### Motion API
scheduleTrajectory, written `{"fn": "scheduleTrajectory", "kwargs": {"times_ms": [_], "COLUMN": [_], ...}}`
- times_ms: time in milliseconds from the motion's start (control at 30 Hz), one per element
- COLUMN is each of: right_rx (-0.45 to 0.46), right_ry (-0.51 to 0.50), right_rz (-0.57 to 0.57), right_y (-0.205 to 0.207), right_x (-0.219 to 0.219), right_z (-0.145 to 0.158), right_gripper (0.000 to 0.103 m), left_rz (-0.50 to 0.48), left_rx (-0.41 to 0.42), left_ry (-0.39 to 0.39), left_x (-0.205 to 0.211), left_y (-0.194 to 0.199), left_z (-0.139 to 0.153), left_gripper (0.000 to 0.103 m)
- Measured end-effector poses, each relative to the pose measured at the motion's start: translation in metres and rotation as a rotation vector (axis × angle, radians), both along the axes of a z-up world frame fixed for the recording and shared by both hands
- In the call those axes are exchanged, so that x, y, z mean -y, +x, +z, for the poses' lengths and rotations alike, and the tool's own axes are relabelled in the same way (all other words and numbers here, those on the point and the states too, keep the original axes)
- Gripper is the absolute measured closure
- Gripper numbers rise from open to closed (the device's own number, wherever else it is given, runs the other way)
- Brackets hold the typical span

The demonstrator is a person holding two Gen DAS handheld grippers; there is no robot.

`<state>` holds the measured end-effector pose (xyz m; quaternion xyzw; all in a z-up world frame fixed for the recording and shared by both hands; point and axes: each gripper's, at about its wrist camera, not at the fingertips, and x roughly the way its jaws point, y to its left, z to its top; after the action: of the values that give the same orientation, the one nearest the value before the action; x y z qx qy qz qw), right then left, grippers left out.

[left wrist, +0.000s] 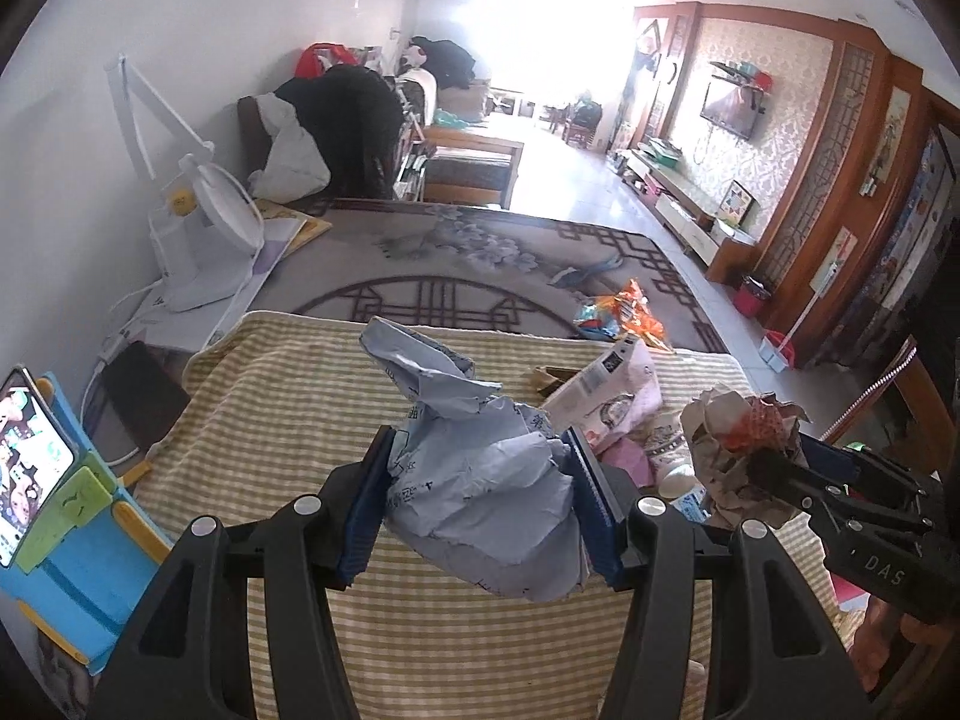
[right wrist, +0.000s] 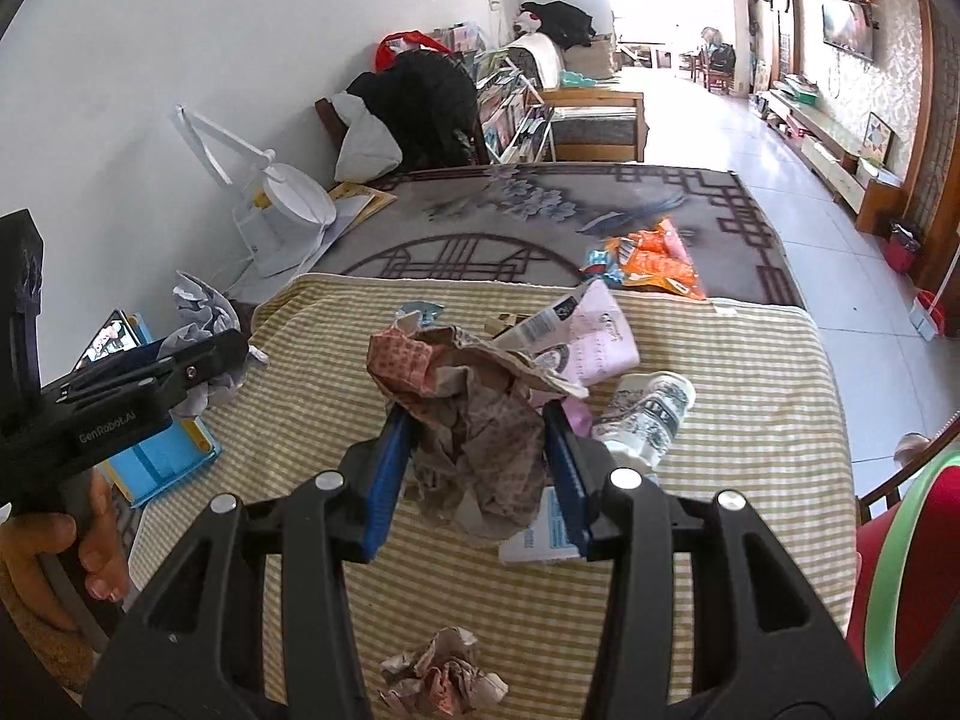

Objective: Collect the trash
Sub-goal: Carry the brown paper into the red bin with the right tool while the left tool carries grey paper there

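My left gripper (left wrist: 480,498) is shut on a crumpled pale-blue paper wad (left wrist: 474,480), held above the yellow-striped cloth (left wrist: 288,420). My right gripper (right wrist: 477,456) is shut on a crumpled brown and red patterned paper (right wrist: 474,420), also lifted off the cloth. In the left wrist view the right gripper (left wrist: 774,468) and its brown wad (left wrist: 732,438) show at the right. In the right wrist view the left gripper (right wrist: 222,354) with the blue paper (right wrist: 201,306) shows at the left, with a hand below it. A small crumpled paper ball (right wrist: 444,678) lies on the cloth near me.
A pink packet (right wrist: 594,336), a patterned paper cup (right wrist: 648,414), a white-blue carton (right wrist: 534,534) and orange snack wrappers (right wrist: 648,258) lie on the table. A white desk lamp (left wrist: 198,240), a phone on a blue stand (left wrist: 36,456) and a red-green bin rim (right wrist: 900,570) border it.
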<state>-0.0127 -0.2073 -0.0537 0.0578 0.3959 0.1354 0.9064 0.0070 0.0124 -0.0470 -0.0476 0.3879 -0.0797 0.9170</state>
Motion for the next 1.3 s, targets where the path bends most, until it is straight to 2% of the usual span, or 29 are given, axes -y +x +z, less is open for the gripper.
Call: {"fn": "scheduleTrajectory", "kwargs": {"times_ms": [433,833,1067,1300], "right_rx": [-0.003,-0.006,-0.001,0.025], "right_ry": [0.004,0.027,0.027,0.042], "right_rz": [-0.075,-0.035,-0.010,-0.030], "right_y": [-0.020,-0.031,-0.044,-0.056], "right_x": [0.043,0.095,0.148,0.209], "right_z": [0.000,-0.002,0.000,0.004], "right_gripper": [0.059,0.059,0.059,0.059], "left_rz": [-0.057,-0.012,0.017,0.019], "left_rx": [-0.029,-0.047,-0.060,-0.055], "left_ry": [0.005,0.014,0.001,-0.015], "left_x": [0.038,0.088,0.137,0.190], "left_y": [-0.003,-0.020,-0.037,-0.052], "left_z": [-0.008,-0.006,-0.009,-0.007], "left_gripper": [0.050,0.050,0.050,0.050]}}
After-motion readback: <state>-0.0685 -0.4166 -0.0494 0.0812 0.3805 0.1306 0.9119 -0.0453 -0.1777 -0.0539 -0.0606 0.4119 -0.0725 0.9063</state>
